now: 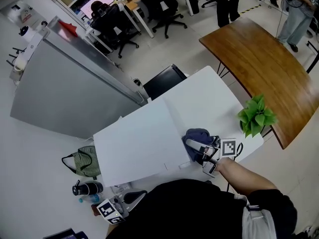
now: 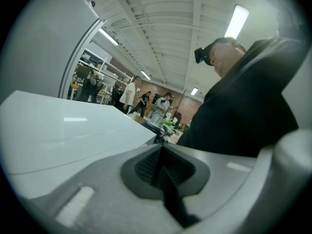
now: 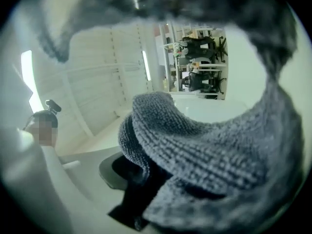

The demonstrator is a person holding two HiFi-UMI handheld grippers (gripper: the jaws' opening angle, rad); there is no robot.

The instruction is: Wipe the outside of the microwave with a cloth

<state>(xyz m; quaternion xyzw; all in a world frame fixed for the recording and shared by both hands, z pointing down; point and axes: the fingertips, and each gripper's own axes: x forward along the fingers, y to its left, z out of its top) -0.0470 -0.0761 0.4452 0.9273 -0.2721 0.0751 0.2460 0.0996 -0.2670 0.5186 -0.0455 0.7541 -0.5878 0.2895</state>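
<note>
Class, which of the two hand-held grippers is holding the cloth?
The right hand-held gripper, its jaws shut on the grey-blue cloth. The left hand-held gripper is held low, jaws together with nothing between them.

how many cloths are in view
1: a grey-blue cloth gripped in the right claw, at the white table's near edge. Others may be hidden behind the person.
</note>
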